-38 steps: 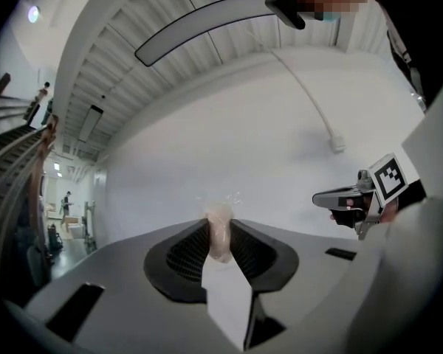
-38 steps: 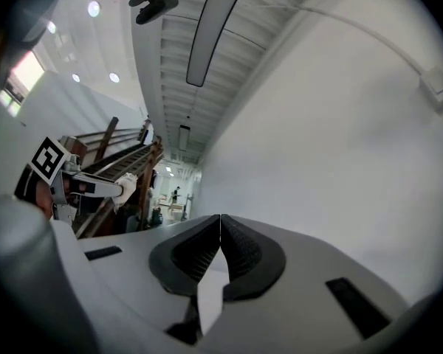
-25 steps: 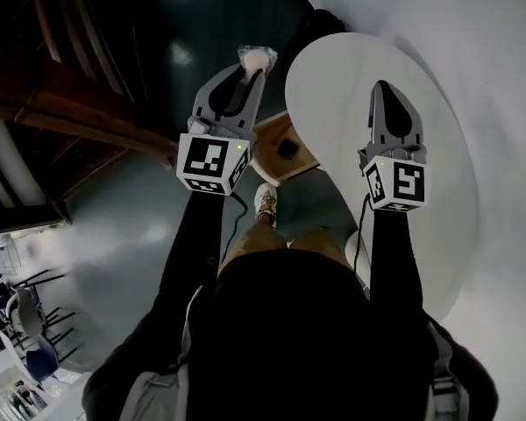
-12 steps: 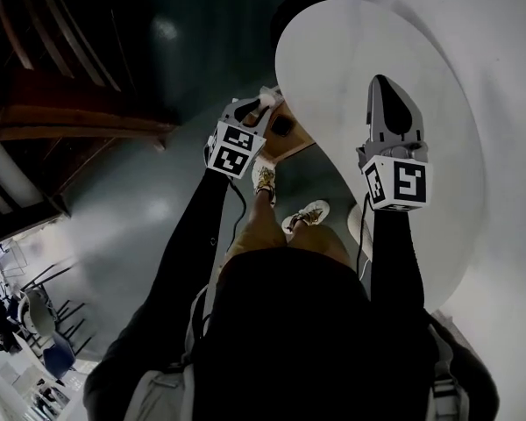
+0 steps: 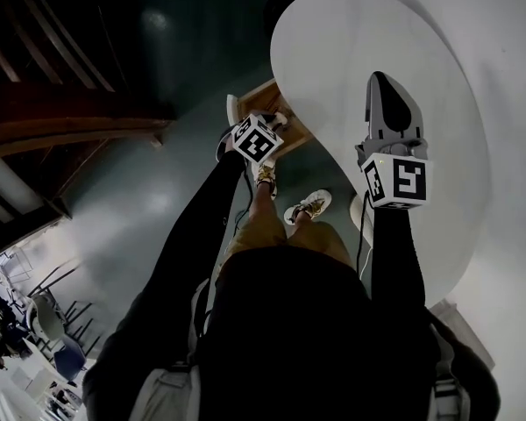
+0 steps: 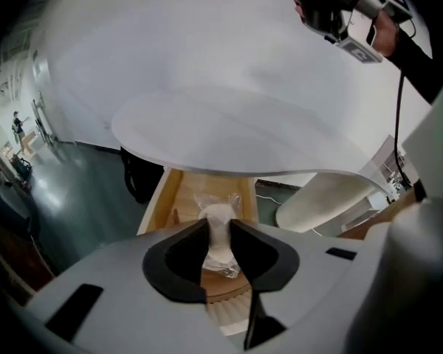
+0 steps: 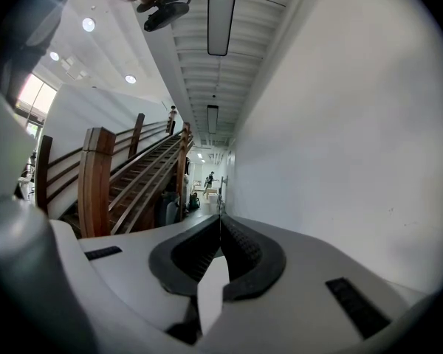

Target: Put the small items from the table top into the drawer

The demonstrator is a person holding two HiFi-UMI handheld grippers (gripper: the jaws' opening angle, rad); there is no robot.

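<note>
The left tongs (image 6: 220, 228) are clamped on 1 small white item (image 6: 217, 214) in clear wrap. They hold it just above the open wooden drawer (image 6: 176, 192), below the round white table (image 6: 229, 135). We judge this transfer nearly complete: only release into the drawer remains. The right tongs (image 7: 220, 231) are together and empty, above the table. In the head view we see no further items on the table top. No brand, label or writing is legible.
</note>
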